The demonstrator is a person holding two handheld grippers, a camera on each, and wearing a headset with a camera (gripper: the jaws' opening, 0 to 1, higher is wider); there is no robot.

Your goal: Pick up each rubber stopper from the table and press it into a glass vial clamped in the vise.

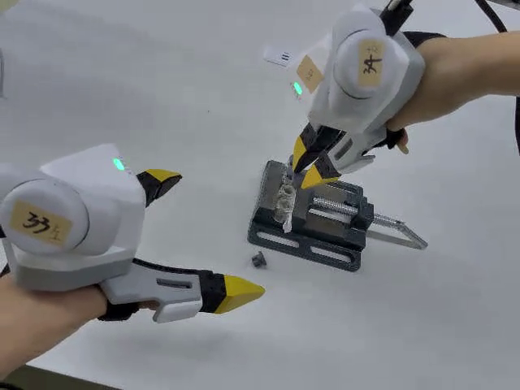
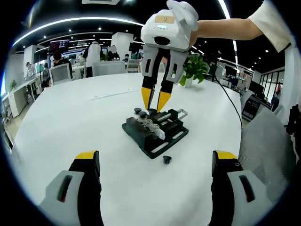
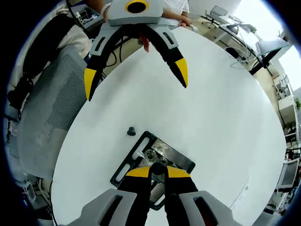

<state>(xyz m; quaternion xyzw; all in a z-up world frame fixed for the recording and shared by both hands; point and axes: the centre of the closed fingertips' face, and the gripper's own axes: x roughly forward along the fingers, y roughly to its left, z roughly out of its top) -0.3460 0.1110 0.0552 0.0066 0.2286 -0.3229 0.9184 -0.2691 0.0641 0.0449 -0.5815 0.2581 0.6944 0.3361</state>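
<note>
A black vise (image 1: 341,241) stands on the white table and clamps a clear glass vial (image 1: 284,200). My right gripper (image 1: 308,166) hangs just above the vial, shut on a dark rubber stopper (image 3: 157,167) pinched between its yellow tips. From the left gripper view the right gripper (image 2: 156,99) points down over the vise (image 2: 164,141). A second loose stopper (image 1: 259,260) lies on the table just in front of the vise, also visible as stopper (image 2: 166,160) and stopper (image 3: 131,132). My left gripper (image 1: 205,237) waits open and empty, to the left of the vise.
The vise's metal crank handle (image 1: 400,233) sticks out to the right. A small white label (image 1: 278,56) lies at the far side of the table. The table's near edge (image 1: 49,375) runs by my left hand. Office desks and people show beyond the table.
</note>
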